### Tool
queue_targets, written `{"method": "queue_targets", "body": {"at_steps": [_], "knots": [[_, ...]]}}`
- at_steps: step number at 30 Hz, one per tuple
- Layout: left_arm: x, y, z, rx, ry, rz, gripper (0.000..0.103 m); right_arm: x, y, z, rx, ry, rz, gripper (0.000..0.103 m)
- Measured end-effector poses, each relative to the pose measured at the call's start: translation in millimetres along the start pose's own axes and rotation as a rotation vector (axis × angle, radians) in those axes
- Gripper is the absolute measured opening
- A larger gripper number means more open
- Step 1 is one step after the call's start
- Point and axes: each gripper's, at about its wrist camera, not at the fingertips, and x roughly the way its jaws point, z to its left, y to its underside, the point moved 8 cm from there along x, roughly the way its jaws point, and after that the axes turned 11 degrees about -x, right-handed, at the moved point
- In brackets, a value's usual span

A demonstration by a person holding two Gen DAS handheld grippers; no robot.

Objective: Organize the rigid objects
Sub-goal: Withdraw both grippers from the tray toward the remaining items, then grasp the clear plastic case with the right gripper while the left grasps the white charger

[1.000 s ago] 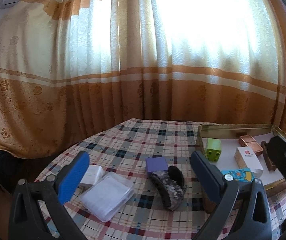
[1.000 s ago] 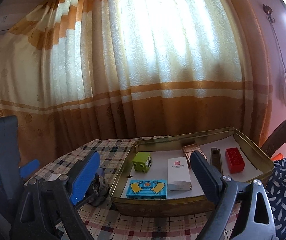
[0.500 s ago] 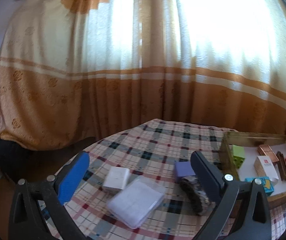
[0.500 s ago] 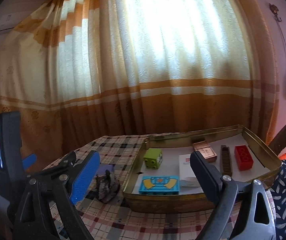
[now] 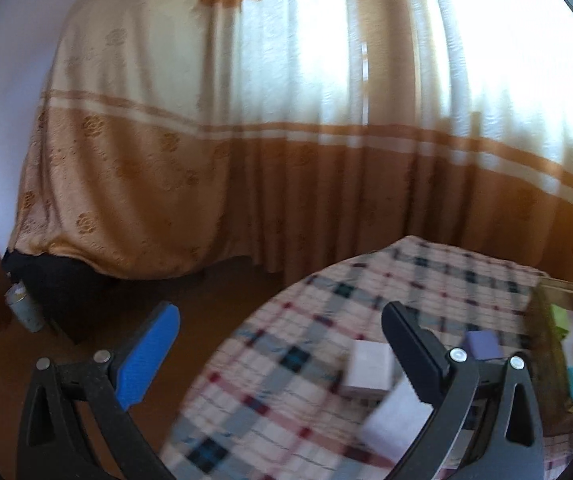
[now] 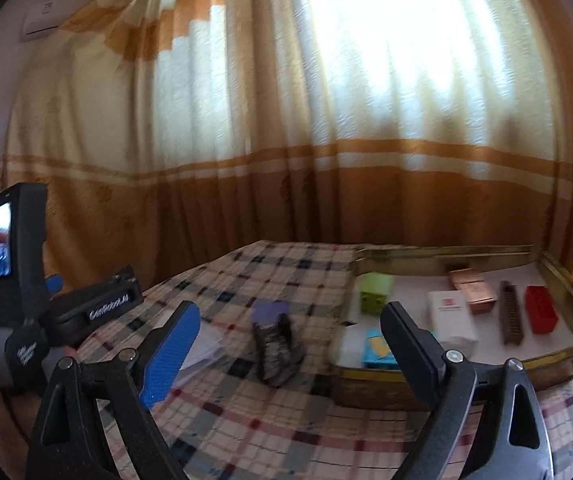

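On the checked tablecloth [image 6: 246, 276], from left: one clear case [image 6: 206, 342], one purple block [image 6: 270, 310], one hair claw [image 6: 276, 350]. Right, in gold tray [image 6: 438, 372]: seven items. Both tongs, left gripper [image 5: 276, 344] reading "GeeRobot.AI" and right gripper [image 6: 290, 340], wide open, empty.

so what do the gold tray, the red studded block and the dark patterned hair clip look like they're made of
The gold rectangular tray looks like thin sheet metal: its walls shine and reflect. The red studded block looks like moulded hard plastic, glossy, with sharp edges and round studs. The dark patterned hair clip is blurred; probably plastic with a mottled print, but that is uncertain.
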Motion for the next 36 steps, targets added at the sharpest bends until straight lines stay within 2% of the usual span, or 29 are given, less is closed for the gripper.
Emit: {"method": "queue_targets", "body": {"at_steps": [2, 6, 9, 12, 15, 18, 19, 23, 30, 33, 35, 36], "knots": [[2.8, 0.2, 7.5, -0.004, -0.017, 0.003, 0.103, 12.3, 2.9, 10.8, -0.031, -0.026, 0.053, 0.093], [7.7, 4.0, 15.3, 0.009, -0.016, 0.029, 0.103, 24.1, 9.0, 25.9, -0.032, -0.087, 0.097, 0.091], [10.5, 5.1, 21.7, -0.025, -0.013, 0.057, 0.103, 35.5, 11.4, 38.7, -0.021, -0.136, 0.13, 0.09], [13.7, 6.7, 30.2, -0.059, -0.044, 0.073, 0.103, 49.7, 13.9, 55.0, -0.014, -0.177, 0.169, 0.09], [12.6, 6.4, 45.7, -0.1, -0.121, 0.066, 0.103, 74.9, 22.8, 73.1, -0.038, -0.188, 0.262, 0.09], [12.0, 8.1, 59.5, -0.143, -0.161, 0.067, 0.103, 91.9, 27.6, 78.0, -0.015, -0.185, 0.306, 0.09], [11.7, 8.6, 63.7, -0.16, -0.164, 0.07, 0.103, 101.3, 32.0, 81.6, 0.0, -0.203, 0.347, 0.09], [16.2, 12.2, 70.2, -0.188, -0.163, 0.102, 0.103, 114.3, 37.8, 90.9, 0.046, -0.238, 0.397, 0.09], [14.0, 11.2, 64.8, -0.166, -0.155, 0.083, 0.103, 131.5, 44.6, 116.0, -0.072, -0.219, 0.497, 0.091], [13.4, 10.5, 63.8, -0.156, -0.151, 0.077, 0.103, 124.9, 47.0, 115.3, -0.104, -0.21, 0.501, 0.084], [13.1, 10.1, 60.4, -0.142, -0.144, 0.077, 0.103, 119.1, 48.9, 110.3, -0.125, -0.207, 0.495, 0.071], [12.9, 10.1, 58.8, -0.134, -0.142, 0.076, 0.103, 115.5, 49.6, 108.2, -0.132, -0.215, 0.491, 0.069]]}}
